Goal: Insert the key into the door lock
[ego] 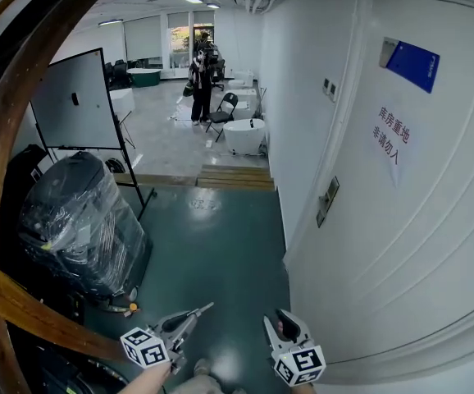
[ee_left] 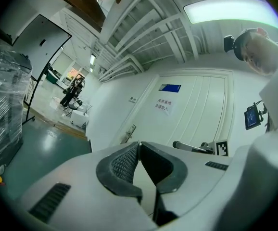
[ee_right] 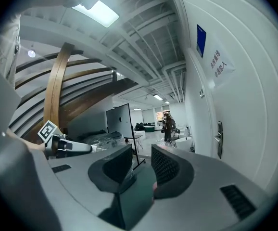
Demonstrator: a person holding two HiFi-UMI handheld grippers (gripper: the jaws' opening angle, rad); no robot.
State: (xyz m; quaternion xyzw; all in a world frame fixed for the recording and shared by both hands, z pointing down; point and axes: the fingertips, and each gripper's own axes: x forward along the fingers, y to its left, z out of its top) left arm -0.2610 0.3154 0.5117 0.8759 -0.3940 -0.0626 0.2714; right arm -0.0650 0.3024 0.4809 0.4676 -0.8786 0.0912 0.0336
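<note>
Bearing a blue plaque [ego: 409,64], print illegible, and a red-lettered notice [ego: 391,135] "库房重地 非请勿入", the door [ego: 417,228] fills the frame's right. Left gripper [ee_left: 138,146] pinched closed; right gripper [ee_right: 141,150] parted, empty.

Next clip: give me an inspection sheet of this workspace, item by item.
Surface: glossy green floor; no table.
Job's things: white panelled door with a metal handle-and-lock plate; no key made out.
Clutter: bulky black load wrapped in clear film, dark board on a stand, stacked wooden planks, white tub.
Grippers: left gripper shut, nothing identifiable between its pads; right gripper open and empty; neither is at the lock plate.
Cables: nothing seen.
Surroundings: blue sign and paper notice on the door; a person standing far down the room.
</note>
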